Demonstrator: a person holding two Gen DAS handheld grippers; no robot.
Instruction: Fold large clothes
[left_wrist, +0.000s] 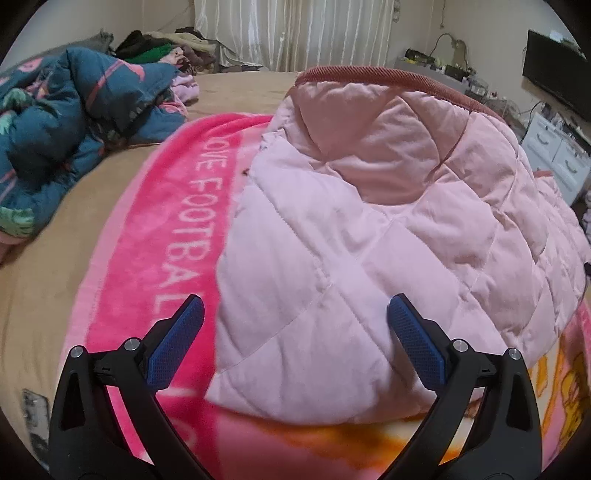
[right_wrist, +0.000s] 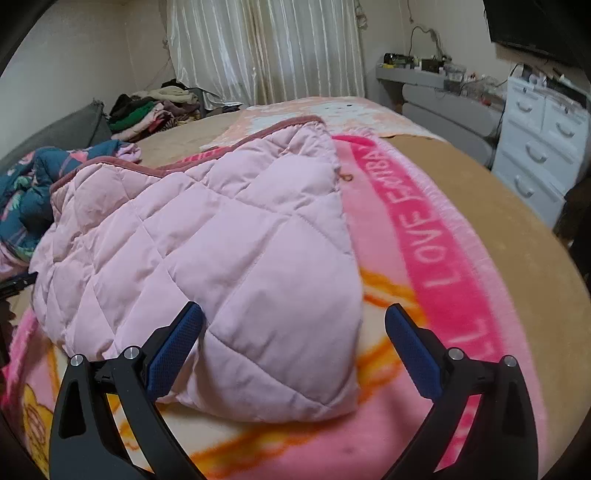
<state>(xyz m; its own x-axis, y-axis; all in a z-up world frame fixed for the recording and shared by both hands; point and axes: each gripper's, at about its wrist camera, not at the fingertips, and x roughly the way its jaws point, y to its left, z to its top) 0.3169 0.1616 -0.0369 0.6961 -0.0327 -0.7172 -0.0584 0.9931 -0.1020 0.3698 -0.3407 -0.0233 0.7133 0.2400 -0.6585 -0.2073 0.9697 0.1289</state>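
Both cameras sit low over the bed (left_wrist: 55, 229), each looking forward between its own tongs toward the curtain (right_wrist: 266, 48) on the far wall. The left view stands close at the left near corner of the pink quilted jacket (left_wrist: 369, 229); the right view stands close at its right near corner. Both share the jacket, the pink blanket (right_wrist: 424, 236) beneath it, the blue bedding (left_wrist: 74, 122) and the white dresser (right_wrist: 543, 147).
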